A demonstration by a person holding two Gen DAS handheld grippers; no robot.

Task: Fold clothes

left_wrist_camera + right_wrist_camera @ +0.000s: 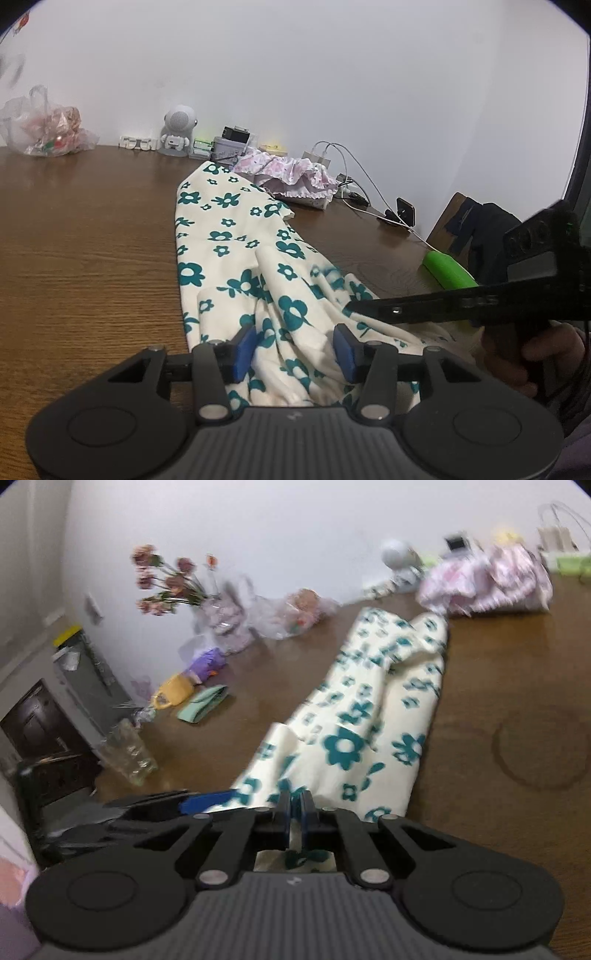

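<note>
Lying lengthwise on wooden table, floral garment is pinched at near hem by right tool, clamped tight; left tool straddles bunched fabric, half-open, ungripped, likely for lifting fold.

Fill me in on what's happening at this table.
A person holding a gripper in each hand is folding a cream garment with teal flowers on a wooden table. The right gripper is clamped shut on the near hem. The left gripper has bunched cloth between its pads, jaws partly open. A pink garment waits behind.
</note>
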